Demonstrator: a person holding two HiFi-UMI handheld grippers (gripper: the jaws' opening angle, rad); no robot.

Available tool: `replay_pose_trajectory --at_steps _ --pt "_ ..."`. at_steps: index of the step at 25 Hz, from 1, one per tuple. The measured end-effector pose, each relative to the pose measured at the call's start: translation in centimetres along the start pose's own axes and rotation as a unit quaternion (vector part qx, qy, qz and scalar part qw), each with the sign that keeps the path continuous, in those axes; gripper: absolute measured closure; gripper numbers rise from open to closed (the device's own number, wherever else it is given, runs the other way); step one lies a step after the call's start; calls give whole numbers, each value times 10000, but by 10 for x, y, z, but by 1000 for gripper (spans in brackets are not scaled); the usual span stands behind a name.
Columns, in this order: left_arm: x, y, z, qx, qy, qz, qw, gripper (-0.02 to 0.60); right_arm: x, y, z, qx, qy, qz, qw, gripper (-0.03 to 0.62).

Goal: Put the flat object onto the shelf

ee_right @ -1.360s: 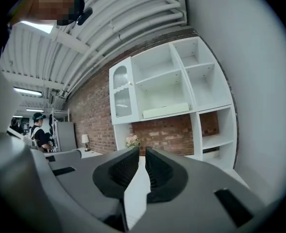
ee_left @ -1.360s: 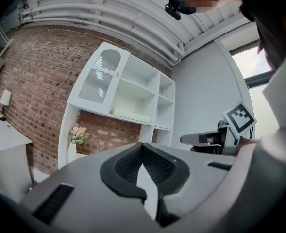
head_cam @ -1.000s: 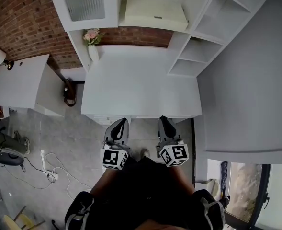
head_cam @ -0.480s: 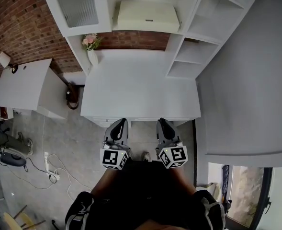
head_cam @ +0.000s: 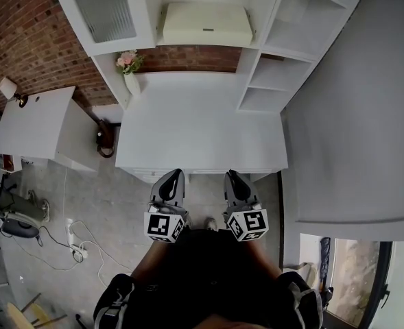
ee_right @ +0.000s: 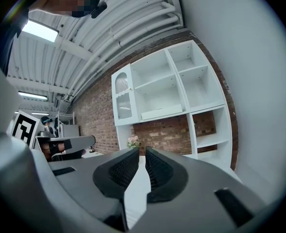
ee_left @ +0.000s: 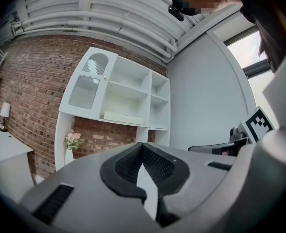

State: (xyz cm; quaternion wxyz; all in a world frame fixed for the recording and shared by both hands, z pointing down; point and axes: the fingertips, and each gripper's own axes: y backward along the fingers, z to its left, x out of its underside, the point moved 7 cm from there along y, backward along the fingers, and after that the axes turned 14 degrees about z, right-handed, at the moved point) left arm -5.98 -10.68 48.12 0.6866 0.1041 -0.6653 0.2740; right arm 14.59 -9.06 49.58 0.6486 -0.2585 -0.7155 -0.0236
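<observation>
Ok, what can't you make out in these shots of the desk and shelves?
Behind the ribbed cabinet door: contents blurred by the glass, every view.
Cream box: its dark mark is too small to read, head view.
Under the desk: hidden by the desktop, head view.

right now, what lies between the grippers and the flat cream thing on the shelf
Only bare white desktop, in the head view, between the left gripper, the right gripper and the flat cream object. The flower vase stands off to the left.
</observation>
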Motion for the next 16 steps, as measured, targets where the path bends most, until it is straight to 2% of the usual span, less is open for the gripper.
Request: replay_pose_trajectory --at_steps 16 --pt "-4 -6 1 -13 29 -39 10000 572 -4 -4 -4 -17 82 -19 10000 536"
